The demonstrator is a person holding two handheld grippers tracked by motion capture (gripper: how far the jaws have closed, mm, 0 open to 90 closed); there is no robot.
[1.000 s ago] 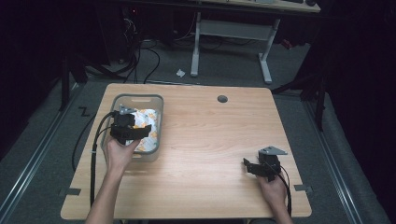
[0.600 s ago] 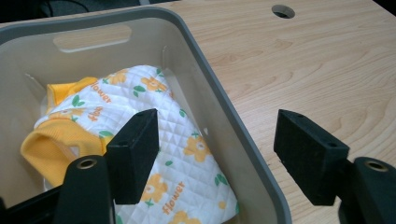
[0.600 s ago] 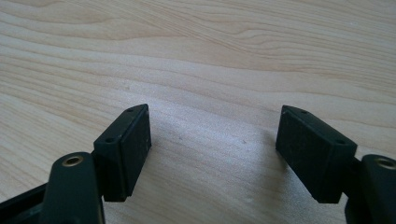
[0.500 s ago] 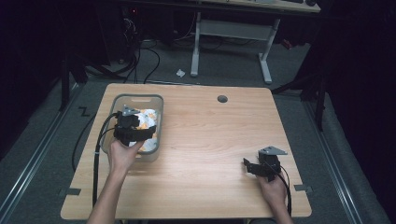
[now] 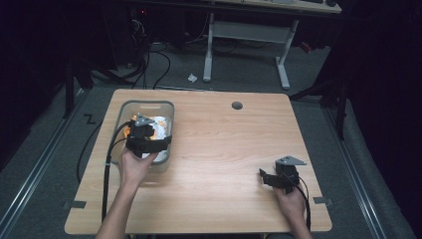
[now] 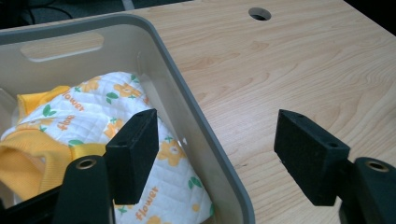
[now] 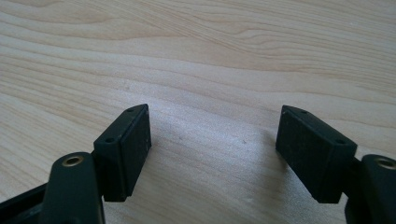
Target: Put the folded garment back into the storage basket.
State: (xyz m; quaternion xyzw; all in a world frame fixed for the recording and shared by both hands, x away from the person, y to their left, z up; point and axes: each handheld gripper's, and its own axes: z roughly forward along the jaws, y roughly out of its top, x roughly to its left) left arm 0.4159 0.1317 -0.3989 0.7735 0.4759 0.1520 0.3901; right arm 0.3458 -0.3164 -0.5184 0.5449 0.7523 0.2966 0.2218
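I hold my left gripper (image 6: pixel 215 154), fingers spread, astride the grey plastic bin's (image 6: pixel 196 116) wall to reach the flower-printed white quilted cloth (image 6: pixel 98 112), while my right gripper (image 7: pixel 212 154) rests spread-fingered over the wooden desk (image 7: pixel 233 56).

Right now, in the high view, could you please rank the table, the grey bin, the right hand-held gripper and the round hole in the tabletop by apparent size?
1. table
2. grey bin
3. right hand-held gripper
4. round hole, clearly smallest, though it lies farther from the camera, which shrinks it somewhat.

White, yellow-flowered quilted cloth (image 6: pixel 135 121); grey bin (image 6: pixel 205 135)
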